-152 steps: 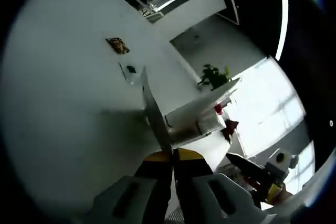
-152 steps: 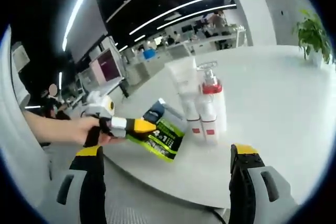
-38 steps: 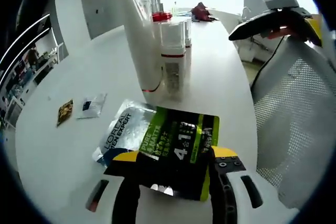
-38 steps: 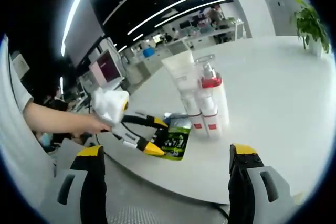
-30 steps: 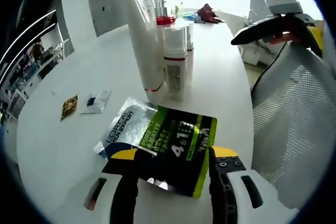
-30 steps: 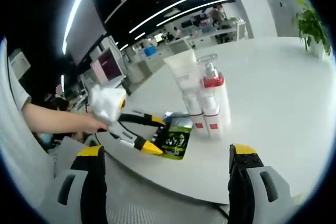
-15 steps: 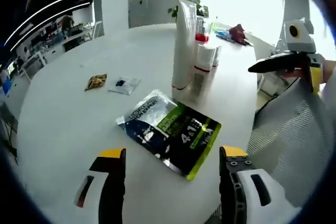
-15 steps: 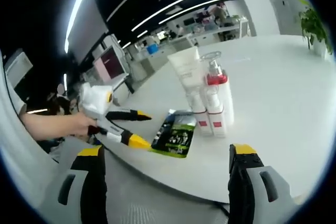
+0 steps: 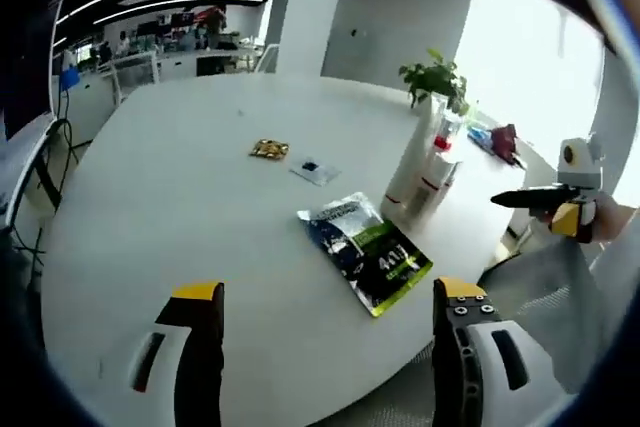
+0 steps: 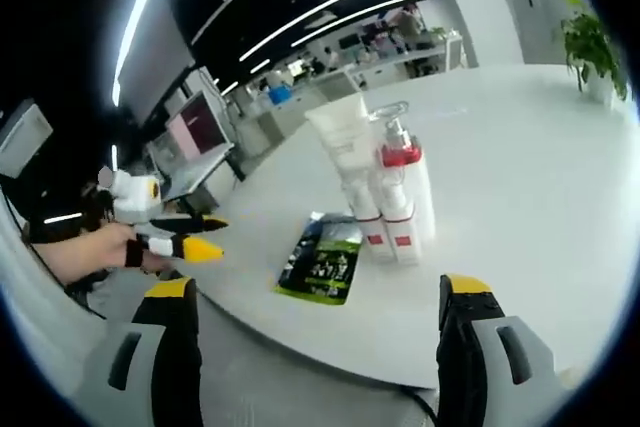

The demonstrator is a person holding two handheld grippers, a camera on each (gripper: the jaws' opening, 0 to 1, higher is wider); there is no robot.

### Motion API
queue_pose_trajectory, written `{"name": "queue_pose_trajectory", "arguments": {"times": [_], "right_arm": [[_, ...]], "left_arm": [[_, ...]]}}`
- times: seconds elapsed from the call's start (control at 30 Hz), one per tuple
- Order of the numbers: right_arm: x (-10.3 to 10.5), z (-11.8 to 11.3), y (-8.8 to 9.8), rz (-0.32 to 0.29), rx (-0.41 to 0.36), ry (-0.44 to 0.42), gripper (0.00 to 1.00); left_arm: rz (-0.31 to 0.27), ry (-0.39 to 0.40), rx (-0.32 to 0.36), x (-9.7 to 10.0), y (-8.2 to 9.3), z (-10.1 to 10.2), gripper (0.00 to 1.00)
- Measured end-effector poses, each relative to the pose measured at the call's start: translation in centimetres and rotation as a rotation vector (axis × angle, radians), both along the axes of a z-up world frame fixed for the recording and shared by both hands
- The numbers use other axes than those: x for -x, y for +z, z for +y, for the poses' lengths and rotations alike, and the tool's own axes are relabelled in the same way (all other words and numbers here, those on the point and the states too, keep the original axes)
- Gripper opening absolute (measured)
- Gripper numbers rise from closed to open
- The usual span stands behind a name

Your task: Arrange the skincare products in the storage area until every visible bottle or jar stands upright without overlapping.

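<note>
We see the skincare cluster standing upright near the edge of the round white surface (image 9: pixel 150 207): a tall white tube (image 10: pixel 345 162) on its cap, a red-collared pump bottle (image 10: pixel 405 182), and two small clear bottles with red bands (image 10: pixel 385 222), all touching or just beside one another. In the left gripper view the same tube (image 9: pixel 410 162) and bottles (image 9: pixel 438 169) stand beyond two flat sachets, a green-and-black one (image 9: pixel 388 265) overlapping a silver-blue one (image 9: pixel 335 222); in the right gripper view the green sachet (image 10: pixel 322 262) lies just beside the bottles. Farther across the surface lie a small clear packet (image 9: pixel 314 170) and a small brown packet (image 9: pixel 269 149). The left claw (image 9: pixel 325 332) is held wide above the surface, holding nothing; it also shows at the left of the right gripper view (image 10: pixel 195 237), off the surface's edge. The right claw (image 10: pixel 320 327) is likewise wide and holding nothing. A potted plant (image 9: pixel 432 79) stands behind the cluster.
</note>
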State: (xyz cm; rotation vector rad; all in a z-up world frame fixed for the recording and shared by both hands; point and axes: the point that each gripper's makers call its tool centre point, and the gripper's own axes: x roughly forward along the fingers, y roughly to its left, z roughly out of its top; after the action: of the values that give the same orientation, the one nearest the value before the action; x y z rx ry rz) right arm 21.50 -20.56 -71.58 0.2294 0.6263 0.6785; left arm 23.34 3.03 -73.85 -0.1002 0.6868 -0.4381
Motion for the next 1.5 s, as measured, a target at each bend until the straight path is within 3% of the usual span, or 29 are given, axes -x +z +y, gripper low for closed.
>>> {"name": "queue_pose_trajectory", "arguments": {"times": [0.23,0.37,0.43,0.53,0.67,0.83,0.97,1.1,1.5], "right_arm": [[0.1,0.3,-0.3,0.011,0.018,-0.002,0.99],[0.5,0.3,-0.7,0.052,0.023,0.0,0.96],[0.5,0.3,-0.6,0.043,0.024,-0.007,0.96],[0.4,0.2,-0.6,0.03,0.03,-0.012,0.96],[0.3,0.2,-0.5,0.016,0.051,-0.015,0.99],[0.3,0.2,-0.7,0.011,0.076,-0.01,0.99],[0.3,0.0,-0.7,-0.013,0.112,-0.016,0.99],[0.2,0.0,-0.6,-0.029,0.124,-0.016,0.99],[0.7,0.1,-0.9,0.001,0.151,-0.012,0.97]], "left_arm": [[-0.001,0.067,0.037,2.0,0.9,1.7,0.85],[-0.042,0.064,0.037,2.4,2.6,1.5,0.85],[-0.07,0.049,0.02,2.5,3.1,1.4,0.87],[-0.078,0.047,0.012,2.7,3.1,1.8,0.91],[-0.089,0.057,0.028,3.2,3.5,2.2,0.85],[-0.098,0.057,0.037,3.4,3.3,3.5,0.89],[-0.109,0.041,0.064,3.6,3.8,2.5,0.9],[-0.12,-0.009,0.031,3.9,3.6,1.7,0.94],[-0.088,-0.013,0.06,3.9,3.4,1.7,0.94]]}}
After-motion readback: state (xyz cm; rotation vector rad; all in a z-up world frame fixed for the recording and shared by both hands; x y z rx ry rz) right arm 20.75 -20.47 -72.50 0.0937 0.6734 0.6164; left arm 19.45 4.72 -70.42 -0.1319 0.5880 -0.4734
